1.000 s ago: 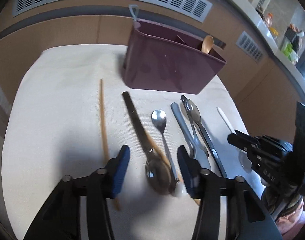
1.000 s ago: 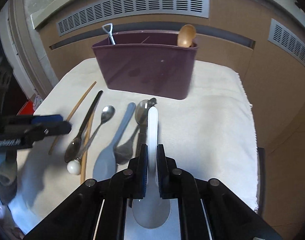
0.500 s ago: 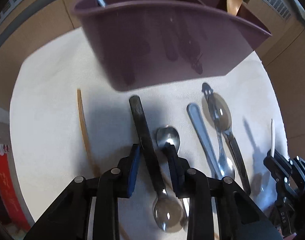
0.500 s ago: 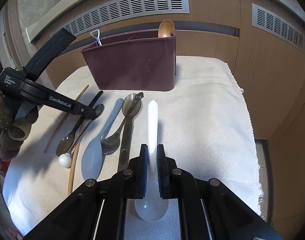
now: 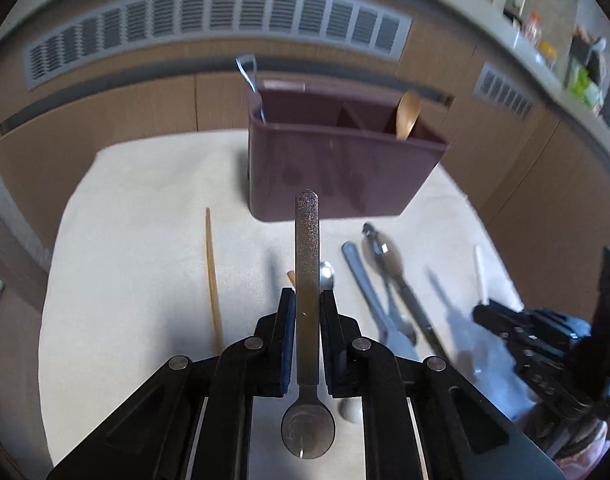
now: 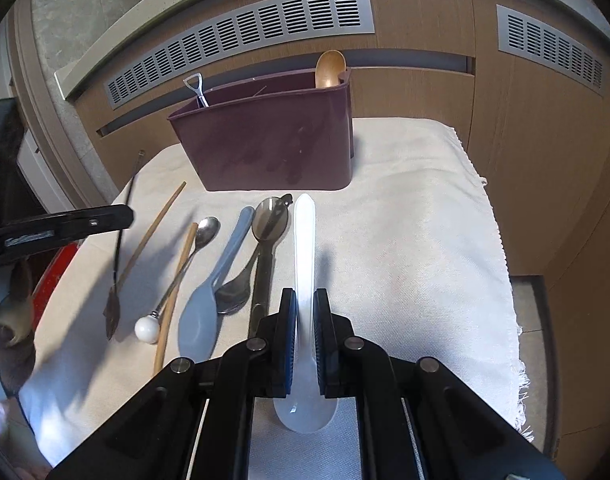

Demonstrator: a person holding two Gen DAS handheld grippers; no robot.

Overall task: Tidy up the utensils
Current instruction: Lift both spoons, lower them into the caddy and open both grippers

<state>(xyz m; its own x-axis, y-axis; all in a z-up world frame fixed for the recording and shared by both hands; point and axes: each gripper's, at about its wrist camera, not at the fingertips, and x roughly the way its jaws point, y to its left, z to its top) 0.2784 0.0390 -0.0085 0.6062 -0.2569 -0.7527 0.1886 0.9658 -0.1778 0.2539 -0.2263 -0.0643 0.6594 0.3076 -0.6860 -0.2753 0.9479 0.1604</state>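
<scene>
Operator: Report grip status on both sides.

Me: My left gripper (image 5: pixel 307 304) is clamped on the handle of a metal spoon (image 5: pixel 307 264). My right gripper (image 6: pixel 304 306) is clamped on a white plastic spoon (image 6: pixel 304 248). Each spoon runs straight ahead between the fingers, handle tip forward, bowl back toward the camera.

Operator: Where is the holder?

Me: The maroon holder (image 5: pixel 337 168) stands upright at the far edge of the cloth (image 5: pixel 137 240), directly ahead of both grippers. In the left view the metal handle tip points at its front wall. In the right view the white handle tip stops just short of the base.

Operator: Which hand goes first?

Me: I cannot tell which gripper is nearer. In the left view, the metal spoon appears lifted off the cloth. I judge each spoon must be raised above the rim, then tipped down into a compartment. A wooden spoon (image 5: pixel 408 114) already occupies the right one.
</scene>
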